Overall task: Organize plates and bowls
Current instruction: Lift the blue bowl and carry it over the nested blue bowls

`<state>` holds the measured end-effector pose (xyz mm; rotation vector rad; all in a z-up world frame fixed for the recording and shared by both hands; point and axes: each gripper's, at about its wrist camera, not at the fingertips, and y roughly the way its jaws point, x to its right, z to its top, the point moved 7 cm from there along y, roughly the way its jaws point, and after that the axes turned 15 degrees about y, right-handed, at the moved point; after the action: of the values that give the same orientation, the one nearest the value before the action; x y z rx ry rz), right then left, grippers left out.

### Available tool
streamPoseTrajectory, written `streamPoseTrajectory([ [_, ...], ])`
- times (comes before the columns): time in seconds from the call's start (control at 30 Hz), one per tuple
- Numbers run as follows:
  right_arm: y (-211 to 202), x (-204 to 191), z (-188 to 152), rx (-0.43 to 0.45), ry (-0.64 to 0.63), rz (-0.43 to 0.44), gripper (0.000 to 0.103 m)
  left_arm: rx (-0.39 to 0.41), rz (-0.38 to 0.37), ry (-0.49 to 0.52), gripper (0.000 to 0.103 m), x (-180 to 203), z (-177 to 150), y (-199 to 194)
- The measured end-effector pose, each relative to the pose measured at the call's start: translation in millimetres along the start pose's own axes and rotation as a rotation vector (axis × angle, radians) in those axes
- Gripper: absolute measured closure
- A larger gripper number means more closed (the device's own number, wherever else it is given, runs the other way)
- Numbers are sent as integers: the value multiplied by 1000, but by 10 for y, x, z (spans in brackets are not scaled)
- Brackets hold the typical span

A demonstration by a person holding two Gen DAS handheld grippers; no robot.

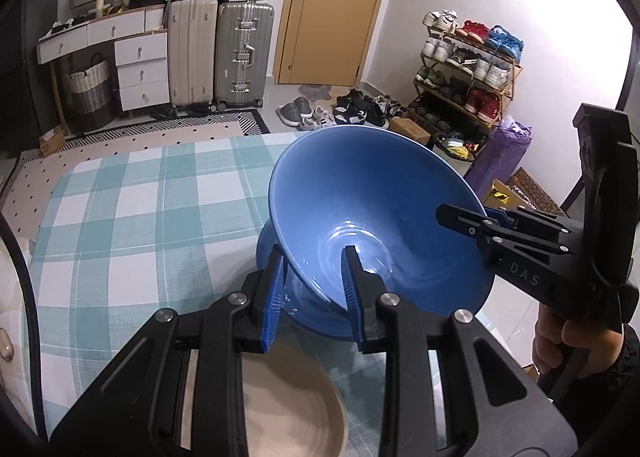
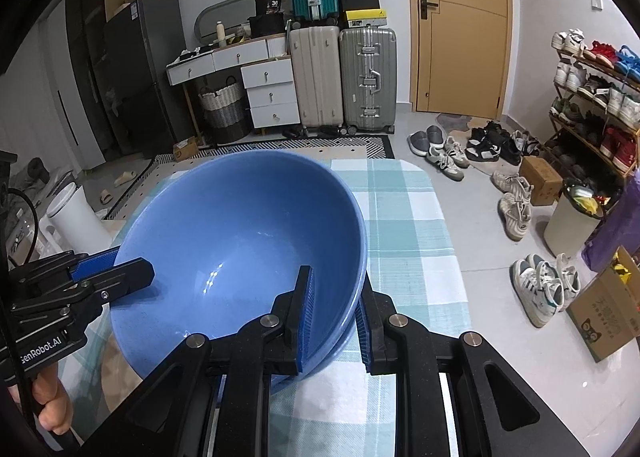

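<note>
Left wrist view: the left gripper [image 1: 314,289] is clenched on the near rim of the blue bowl [image 1: 372,201], one pad inside and one outside, and the right gripper [image 1: 464,219] pinches the opposite rim. The bowl is tilted and seems to sit in or just over a second blue bowl [image 1: 276,253] whose rim shows beneath it; whether they touch I cannot tell. A beige plate [image 1: 296,417] lies below on the checked cloth [image 1: 140,217]. Right wrist view: the right gripper [image 2: 334,321] grips the blue bowl [image 2: 240,241] by its rim, and the left gripper [image 2: 120,277] holds the far side; a second rim [image 2: 352,321] peeks out underneath. Judging from this, the bowl stacking is under way but not finished: the bowl is not yet let go, and the plate is probably unsorted.
</note>
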<state>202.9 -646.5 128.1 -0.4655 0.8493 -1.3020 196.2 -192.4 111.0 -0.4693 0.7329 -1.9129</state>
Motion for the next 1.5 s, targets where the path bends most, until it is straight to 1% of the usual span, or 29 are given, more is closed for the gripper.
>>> streamPoseTrajectory([
  [0.1, 91, -21, -8, -10, -2, -2, 83, -14, 5, -4, 78, -66, -28, 126],
  [0.33, 238, 67, -62, -34, 3, -4, 83, -38, 8, -5, 78, -172, -91, 418],
  [0.57, 405, 138, -93, -58, 6, -14, 83, -67, 15, 0, 78, -175, -156, 667],
  [0.9, 600, 229, -195, -69, -22, -55, 83, -101, 41, 21, 78, -184, -251, 997],
  [1.17, 672, 247, -246, -68, -46, -82, 82, -123, 52, 28, 78, -255, -331, 1252],
  [1.5, 730, 211, -310, -66, -77, -109, 81, -118, 75, 52, 78, -295, -384, 1330],
])
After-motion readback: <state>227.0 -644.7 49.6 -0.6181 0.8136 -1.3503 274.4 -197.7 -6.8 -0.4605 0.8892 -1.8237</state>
